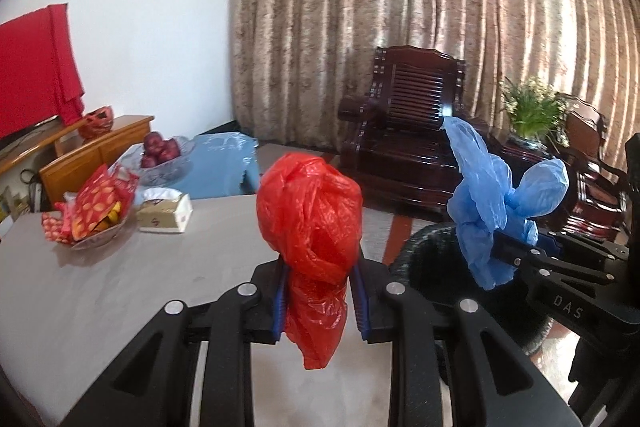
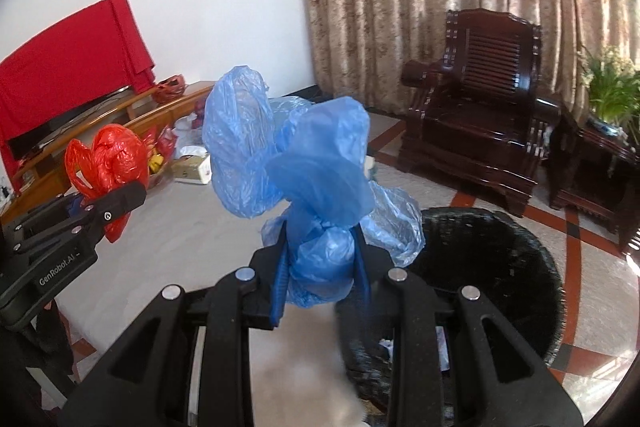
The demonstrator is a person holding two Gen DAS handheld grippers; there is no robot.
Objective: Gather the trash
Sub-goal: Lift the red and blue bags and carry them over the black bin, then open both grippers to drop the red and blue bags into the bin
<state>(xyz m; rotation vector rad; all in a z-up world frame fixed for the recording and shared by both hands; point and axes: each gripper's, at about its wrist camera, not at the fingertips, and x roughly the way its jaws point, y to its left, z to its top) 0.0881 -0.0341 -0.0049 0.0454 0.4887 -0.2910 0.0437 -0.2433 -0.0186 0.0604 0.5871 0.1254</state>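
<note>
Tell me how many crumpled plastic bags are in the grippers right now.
2. The red bag is clamped in the left gripper over the table; the blue bag is clamped in the right gripper beside the black bin.

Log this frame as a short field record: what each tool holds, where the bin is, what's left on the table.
left tool: shut on red bag, over table
right tool: shut on blue bag, beside bin rim
bin: black, floor, right of table, some scraps inside
table items: tissue box, snack dish, apple bowl
</note>
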